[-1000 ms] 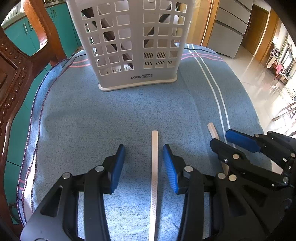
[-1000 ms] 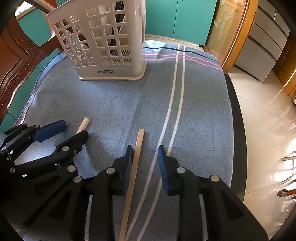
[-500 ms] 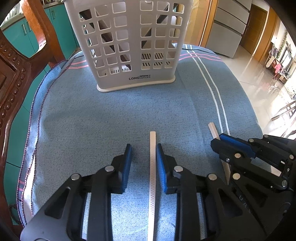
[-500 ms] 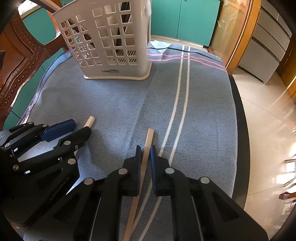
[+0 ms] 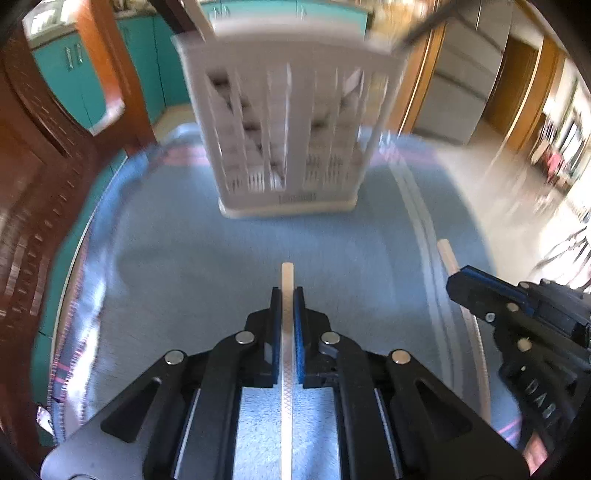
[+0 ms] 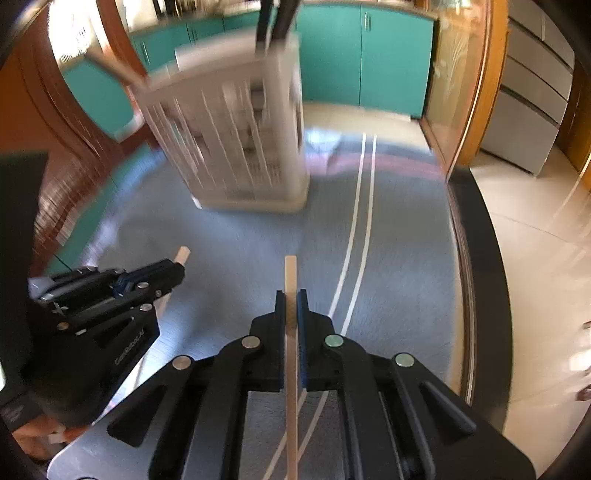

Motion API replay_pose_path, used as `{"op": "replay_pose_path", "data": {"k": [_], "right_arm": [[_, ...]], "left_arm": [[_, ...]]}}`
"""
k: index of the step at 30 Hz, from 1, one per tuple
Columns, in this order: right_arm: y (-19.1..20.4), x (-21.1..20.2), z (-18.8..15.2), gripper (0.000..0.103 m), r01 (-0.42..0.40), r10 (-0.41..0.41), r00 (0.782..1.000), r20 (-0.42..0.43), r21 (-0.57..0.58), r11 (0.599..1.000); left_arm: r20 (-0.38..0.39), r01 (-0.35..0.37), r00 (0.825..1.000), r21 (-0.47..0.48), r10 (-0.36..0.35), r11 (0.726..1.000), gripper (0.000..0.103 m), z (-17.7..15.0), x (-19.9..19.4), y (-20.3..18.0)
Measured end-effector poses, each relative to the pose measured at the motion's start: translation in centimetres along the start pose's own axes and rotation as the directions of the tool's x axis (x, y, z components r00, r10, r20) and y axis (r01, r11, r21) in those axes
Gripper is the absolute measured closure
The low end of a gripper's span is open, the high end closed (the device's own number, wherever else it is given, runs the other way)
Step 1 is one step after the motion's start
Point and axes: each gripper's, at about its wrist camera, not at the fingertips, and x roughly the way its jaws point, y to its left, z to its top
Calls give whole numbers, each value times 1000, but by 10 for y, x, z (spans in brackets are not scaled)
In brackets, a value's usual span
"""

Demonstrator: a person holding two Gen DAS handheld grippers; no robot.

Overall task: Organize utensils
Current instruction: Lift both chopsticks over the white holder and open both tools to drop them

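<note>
My left gripper (image 5: 287, 295) is shut on a pale chopstick (image 5: 287, 275), whose tip pokes out ahead of the blue pads. My right gripper (image 6: 291, 297) is shut on a tan wooden chopstick (image 6: 290, 273) in the same way. Each gripper also shows in the other's view: the right gripper (image 5: 476, 291) with its stick (image 5: 447, 254), and the left gripper (image 6: 162, 273) with its stick (image 6: 182, 254). Both sticks hang a little above the blue cloth (image 5: 184, 240). A white slotted utensil basket (image 5: 291, 147) (image 6: 240, 147) stands upright ahead, blurred.
Dark utensil handles (image 6: 273, 22) stick out of the basket's top. A carved wooden chair (image 5: 37, 166) stands close on the left. The table's dark edge (image 6: 476, 258) curves along the right, with tiled floor beyond. Teal cabinets (image 6: 391, 55) line the back.
Both grippers closed onto their chopsticks and rose with them off the cloth. The views tilted up, so the basket's top now shows.
</note>
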Motion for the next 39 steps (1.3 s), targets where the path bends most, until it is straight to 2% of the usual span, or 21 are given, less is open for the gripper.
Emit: {"op": "replay_pose_path", "data": {"k": [2,4,5,9,11,12,13,14,16,17,19,21,23,24,26,28,30,33,35,39], "right_arm": [[-2,-28,5,97,-23,22,997,71,13,1000],[-2,-57,8,97,-49,46,989,138,19,999],[-3,-69,9,97,-60,55,985,163,22,998],[-3,-114,13,97,-95,85,962,259,30,995],[-3,-141,18,97,-109,94,944,317,29,994],[-3,-148,19,97,-113,98,939,331,27,993],[-1,-161,23,97,-123,107,926,361,23,992],[0,-167,25,97,-128,111,919,377,20,992],[4,-184,35,97,-134,116,897,426,12,991],[5,-188,40,97,-131,111,890,441,15,991],[6,-195,55,97,-124,99,876,472,23,992],[10,-201,67,97,-121,93,860,502,22,992],[14,-204,81,97,-107,77,838,540,25,994],[17,-205,85,97,-101,69,830,554,27,995],[20,-209,95,97,-92,53,799,599,35,995],[20,-213,103,97,-100,45,769,638,50,994],[20,-217,109,97,-100,23,720,694,71,992],[19,-209,119,97,-98,-3,687,727,97,990],[22,-197,127,97,-87,-15,686,727,103,991],[27,-156,139,97,-44,-37,725,688,99,994]], "left_arm": [[91,24,996,-12,-23,1000,96,9,-31,4],[177,32,984,-13,-29,999,96,14,-59,7],[237,39,971,-18,-33,999,96,17,-78,10],[373,90,926,-59,-62,994,96,27,-131,23],[456,130,887,-85,-77,988,96,34,-160,35],[486,131,871,-90,-71,987,96,36,-170,36],[528,127,847,-97,-57,987,96,38,-183,39],[570,131,820,-105,-48,986,96,39,-194,41],[668,186,742,-132,-51,974,96,44,-217,49],[688,198,724,-153,-40,968,96,48,-222,53],[717,211,697,-189,-12,959,96,58,-227,60],[734,219,678,-237,27,947,96,66,-225,67],[761,256,645,-298,68,919,96,71,-220,77],[768,268,635,-317,81,910,96,71,-218,80],[785,308,613,-347,94,886,96,73,-207,89],[796,301,593,-358,121,884,96,77,-199,94],[797,262,584,-368,157,892,96,79,-193,93],[777,214,605,-369,173,905,96,85,-178,89],[763,195,623,-366,173,910,96,88,-171,86],[741,180,651,-362,165,914,96,95,-156,86]]}}
